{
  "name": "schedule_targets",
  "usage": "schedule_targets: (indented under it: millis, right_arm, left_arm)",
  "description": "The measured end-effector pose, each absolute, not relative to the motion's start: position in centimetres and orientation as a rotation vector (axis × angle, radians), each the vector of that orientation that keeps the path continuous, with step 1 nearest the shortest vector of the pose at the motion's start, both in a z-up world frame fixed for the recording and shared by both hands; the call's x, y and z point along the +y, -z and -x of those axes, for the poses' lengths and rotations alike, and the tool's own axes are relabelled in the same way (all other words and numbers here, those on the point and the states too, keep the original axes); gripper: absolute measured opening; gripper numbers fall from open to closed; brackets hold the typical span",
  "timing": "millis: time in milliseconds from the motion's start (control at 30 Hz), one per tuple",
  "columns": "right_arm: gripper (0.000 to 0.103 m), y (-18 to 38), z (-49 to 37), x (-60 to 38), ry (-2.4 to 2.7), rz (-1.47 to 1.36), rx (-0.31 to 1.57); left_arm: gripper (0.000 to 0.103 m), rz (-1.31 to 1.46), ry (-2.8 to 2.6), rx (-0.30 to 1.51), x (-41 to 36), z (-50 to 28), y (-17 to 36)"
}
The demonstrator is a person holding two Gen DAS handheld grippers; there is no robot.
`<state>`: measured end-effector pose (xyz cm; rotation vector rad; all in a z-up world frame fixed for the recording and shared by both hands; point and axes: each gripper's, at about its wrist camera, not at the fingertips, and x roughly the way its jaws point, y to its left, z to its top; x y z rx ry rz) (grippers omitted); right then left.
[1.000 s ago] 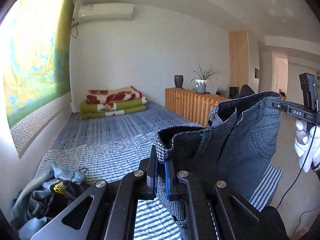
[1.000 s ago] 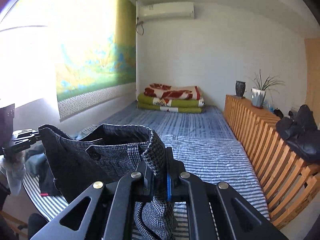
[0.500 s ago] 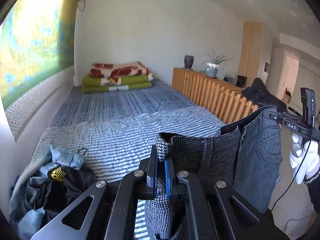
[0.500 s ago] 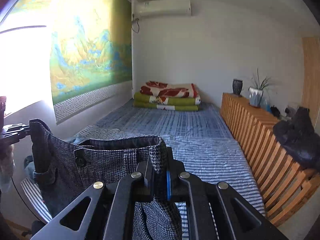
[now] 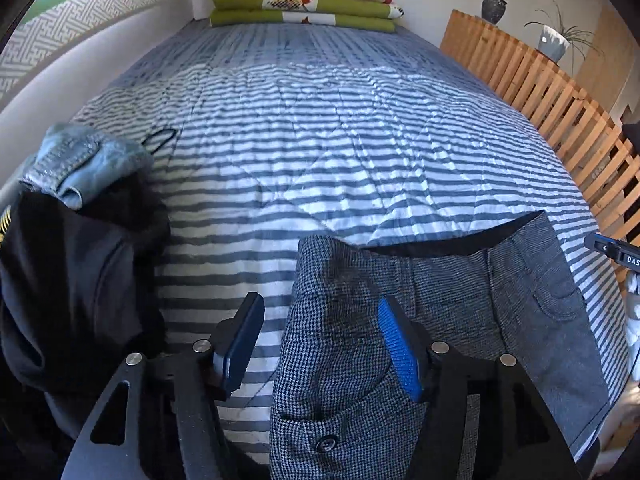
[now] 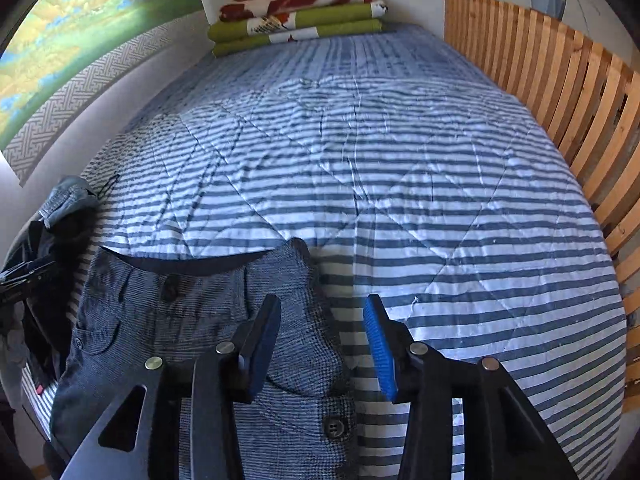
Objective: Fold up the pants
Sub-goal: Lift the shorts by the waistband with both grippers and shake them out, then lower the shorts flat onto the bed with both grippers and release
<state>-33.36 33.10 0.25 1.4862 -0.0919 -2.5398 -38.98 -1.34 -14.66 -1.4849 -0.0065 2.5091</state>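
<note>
now the grey pants lie on the striped bed. both the left gripper and right gripper are opening, jaws spread, pinching nothing.

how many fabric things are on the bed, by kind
pants: 1
folded blankets in a stack: 3, as far as the layers show
heap of loose clothes: 1 heap, pieces too tangled to count
total: 5
</note>
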Motion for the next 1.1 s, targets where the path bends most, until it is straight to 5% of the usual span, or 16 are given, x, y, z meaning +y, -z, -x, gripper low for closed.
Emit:
schedule_targets:
  millis: [233, 300, 333, 367, 400, 433, 667, 733, 833, 1100]
  right_arm:
    - [0.055, 4.8, 36.2, 31.6, 2.412, -1.536, -0.207]
    - [0.055, 5.6, 36.8, 30.5, 2.415, -1.544, -0.172]
    - [0.053, 6.0, 37.1, 30.1, 2.424, -1.561, -0.147]
    - [0.028, 6.2, 37.2, 29.7, 2.426, -1.575, -0.132]
    - [0.014, 6.2, 37.1, 29.4, 2.402, -1.582, -0.145]
    - [0.011, 5.7, 36.8, 29.3, 2.42, -1.556, -0.138]
    - [0.008, 1.7, 38.1, 30.2, 2.481, -1.384, -0.214]
    - [0.011, 3.7, 40.0, 29.9, 2.468, -1.472, -0.221]
    - [0.022, 5.0, 40.9, 29.2, 2.565, -1.585, -0.006]
    - [0.023, -3.4, 29.5, 33.3, 2.531, -1.401, -0.148]
  left_arm:
    - [0.062, 1.574, -2.436, -0.159, -1.3, 41.4, 20.4]
    - [0.043, 1.566, -2.429, -0.135, -0.5, 41.6, 20.8]
    - [0.017, 1.586, -2.427, -0.115, -0.1, 41.6, 21.2]
    - [0.014, 1.585, -2.421, -0.117, 0.1, 41.4, 21.1]
    - [0.012, 1.559, -2.431, -0.119, 0.1, 41.1, 20.6]
    - [0.011, 1.523, -2.436, -0.148, -0.1, 40.7, 19.8]
    - [0.013, 1.433, -2.489, -0.321, -1.9, 42.7, 17.5]
    - [0.031, 1.547, -2.499, -0.279, -1.5, 44.2, 19.4]
    - [0.034, 1.601, -2.509, -0.227, -1.7, 44.0, 18.9]
    - [0.053, 1.368, -2.51, -0.176, -5.1, 31.4, 9.6]
